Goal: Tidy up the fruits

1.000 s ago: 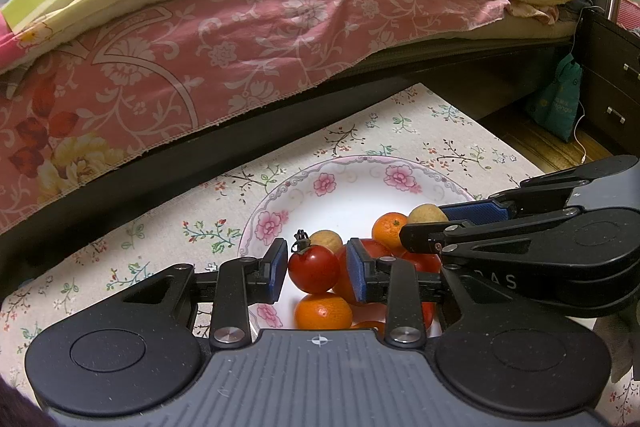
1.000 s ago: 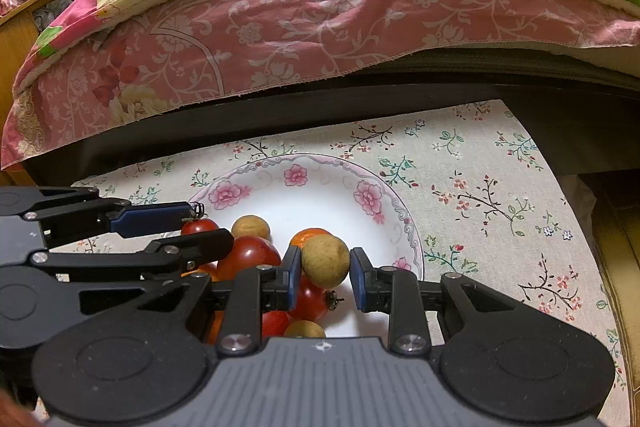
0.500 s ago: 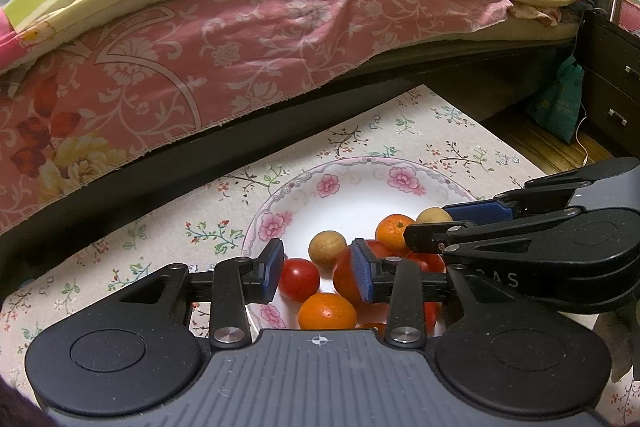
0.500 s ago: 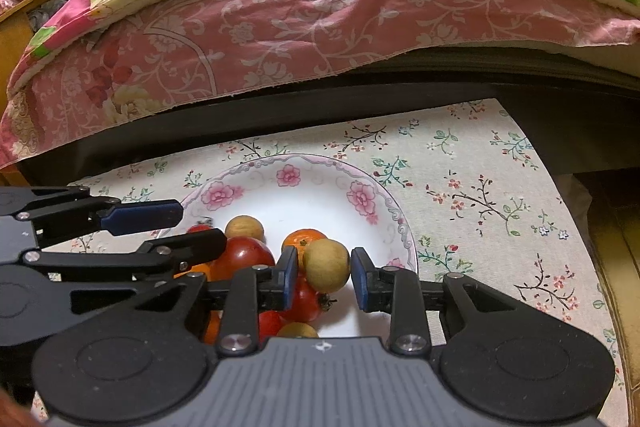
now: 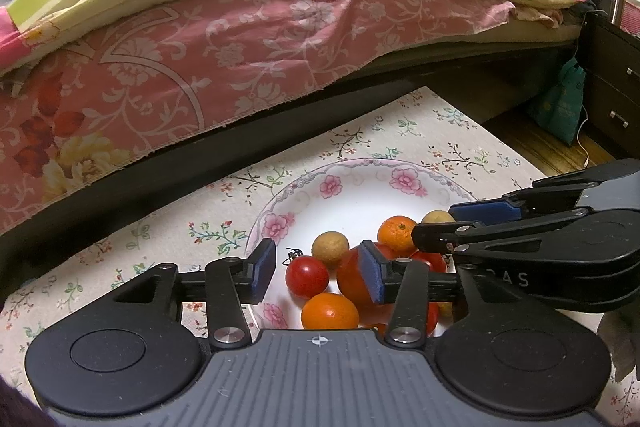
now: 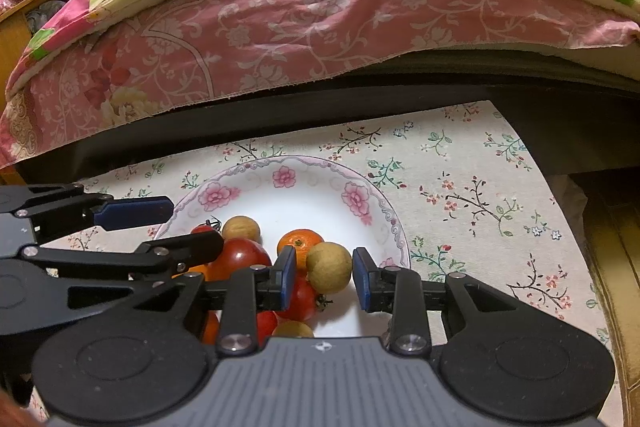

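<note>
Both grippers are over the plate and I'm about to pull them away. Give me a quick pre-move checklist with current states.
1. Left gripper empty: ok, open, the small cherry tomato lies on the plate, clear of both pads.
2. Right gripper released: cannot tell, open, but whether the tan round fruit rests free of its left pad is unclear.
3. Fruit inside the plate rim: ok in both views.
4. Grippers clear of each other: not ok, the right one crosses close beside the left.
5. Pile stability: cannot tell, partly hidden.
</note>
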The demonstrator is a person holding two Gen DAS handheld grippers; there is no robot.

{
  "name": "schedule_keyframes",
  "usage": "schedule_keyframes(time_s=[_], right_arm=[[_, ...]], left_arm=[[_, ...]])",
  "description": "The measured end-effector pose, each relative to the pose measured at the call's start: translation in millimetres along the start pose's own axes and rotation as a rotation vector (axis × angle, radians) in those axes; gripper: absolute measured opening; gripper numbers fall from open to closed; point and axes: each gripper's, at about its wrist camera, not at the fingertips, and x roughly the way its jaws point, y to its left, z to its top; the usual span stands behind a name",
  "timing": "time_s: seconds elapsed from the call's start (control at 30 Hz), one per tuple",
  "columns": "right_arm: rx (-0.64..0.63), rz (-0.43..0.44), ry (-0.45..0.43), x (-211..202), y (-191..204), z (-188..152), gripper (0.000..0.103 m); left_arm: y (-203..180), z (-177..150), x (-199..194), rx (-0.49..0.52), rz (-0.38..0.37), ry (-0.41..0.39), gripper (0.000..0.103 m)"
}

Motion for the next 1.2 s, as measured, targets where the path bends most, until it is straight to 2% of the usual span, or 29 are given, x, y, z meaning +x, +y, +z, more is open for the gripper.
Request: schedule_keyframes(time_s=[0.27, 0.43, 0.63, 0.9, 1.03, 1.2], right_arm=[[-0.001, 0.002, -0.008, -5.9, 2.4, -0.1, 0.032], [0.007, 0.000, -0.018, -13.5, 0.7, -1.3, 0.038], [0.014, -0.003, -0.024, -26.9, -1.2, -4.4, 0.039], [0.011, -0.034, -0.019, -58.6, 0.5, -24.6, 0.041], [0.039, -0.032, -0.018, -76.4, 2.3, -37.2, 0.042], [0.068, -0.021, -0.014, -96.4, 9.1, -52.8, 0.043]], left_arm=[[1.1, 0.4, -7.1, -0.004, 0.011, -0.005, 0.061], [-0.3, 0.9, -13.5, -0.001, 0.010, -0.013, 0.063], [-3.4, 2.4, -24.6, -0.007, 0.009, -0.020, 0.069], [-9.9, -3.6, -48.1, -0.025, 0.032, -0.015, 0.076], [-14.8, -12.0, -59.2, -0.034, 0.045, -0.008, 0.085], [-23.7, -29.3, -75.7, -0.021, 0.079, 0.005, 0.090]])
